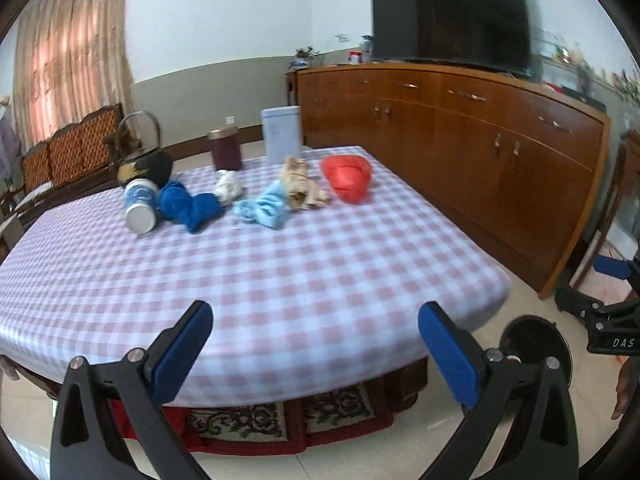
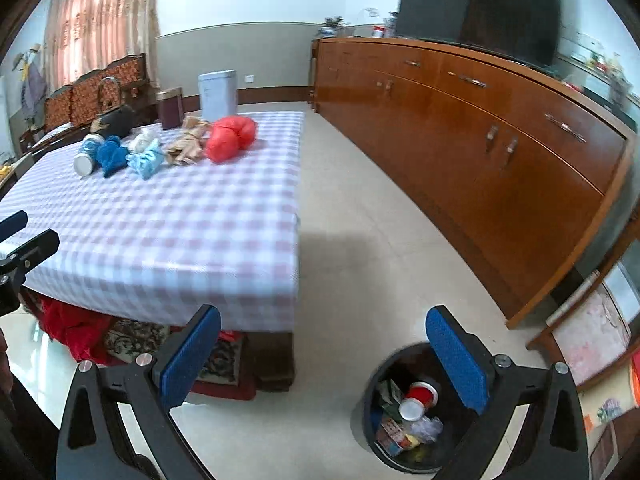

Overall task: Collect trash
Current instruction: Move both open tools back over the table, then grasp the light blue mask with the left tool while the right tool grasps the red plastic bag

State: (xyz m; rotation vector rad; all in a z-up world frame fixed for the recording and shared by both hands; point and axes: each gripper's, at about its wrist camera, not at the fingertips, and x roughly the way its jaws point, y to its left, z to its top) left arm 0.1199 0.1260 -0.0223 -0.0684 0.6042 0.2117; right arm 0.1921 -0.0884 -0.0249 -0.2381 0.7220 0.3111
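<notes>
A row of litter lies at the far side of the checkered table (image 1: 280, 280): a tipped white and blue can (image 1: 140, 206), a dark blue cloth (image 1: 190, 206), a white crumpled wad (image 1: 228, 188), a light blue cloth (image 1: 264, 208), crumpled brown paper (image 1: 302, 186) and a red plastic bag (image 1: 348, 178). The same row shows in the right wrist view, with the red bag (image 2: 230, 138) at its right end. My left gripper (image 1: 316, 344) is open and empty over the table's near edge. My right gripper (image 2: 324, 354) is open and empty above the floor, beside a black trash bin (image 2: 404, 408) that holds cans and wrappers.
A black kettle (image 1: 146, 160), a maroon canister (image 1: 226, 150) and a white tin (image 1: 281, 134) stand at the table's back. A long wooden sideboard (image 2: 480, 140) with a TV (image 1: 452, 16) runs along the right. A bench (image 1: 72, 148) stands at back left. Patterned rugs (image 1: 240, 424) lie under the table.
</notes>
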